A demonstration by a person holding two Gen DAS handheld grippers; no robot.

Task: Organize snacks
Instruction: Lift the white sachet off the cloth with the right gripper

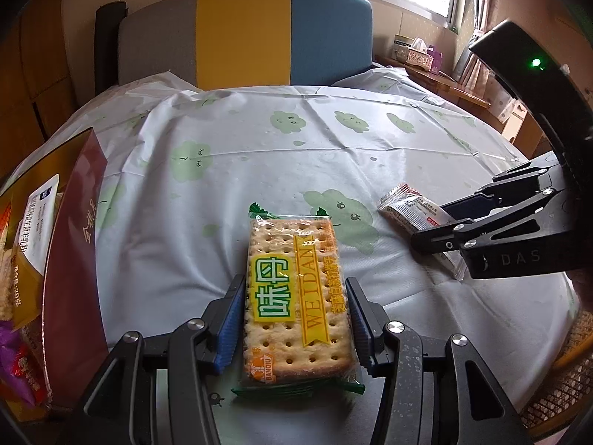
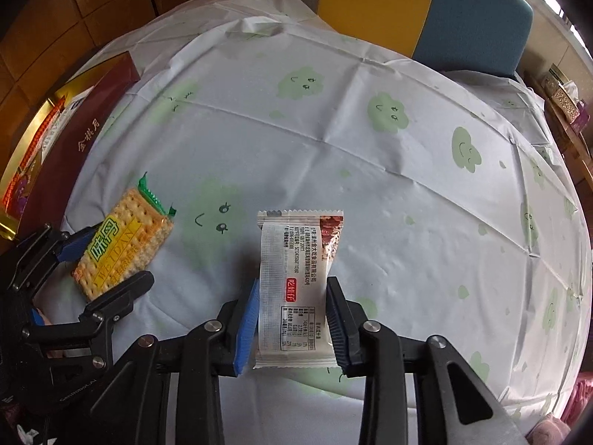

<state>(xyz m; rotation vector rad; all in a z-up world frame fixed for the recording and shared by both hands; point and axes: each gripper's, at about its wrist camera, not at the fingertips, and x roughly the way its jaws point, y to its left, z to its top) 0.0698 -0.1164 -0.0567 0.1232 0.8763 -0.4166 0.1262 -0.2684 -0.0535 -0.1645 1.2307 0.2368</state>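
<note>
My left gripper (image 1: 294, 296) is shut on a cracker packet (image 1: 296, 293) with a yellow and green label; its blue pads press both long sides. The packet also shows in the right wrist view (image 2: 122, 248), held by the left gripper (image 2: 107, 256). My right gripper (image 2: 291, 296) is shut on a white snack packet (image 2: 296, 282) with small print and a red label. In the left wrist view that packet (image 1: 411, 209) sits in the right gripper (image 1: 441, 228) at the right. Whether either packet rests on the tablecloth or hangs just above it, I cannot tell.
A dark red and gold box (image 1: 74, 244) holding several snacks stands at the table's left edge, also in the right wrist view (image 2: 70, 137). The white tablecloth (image 1: 296, 148) has green cloud prints. A grey, yellow and blue chair back (image 1: 244, 33) stands behind the table.
</note>
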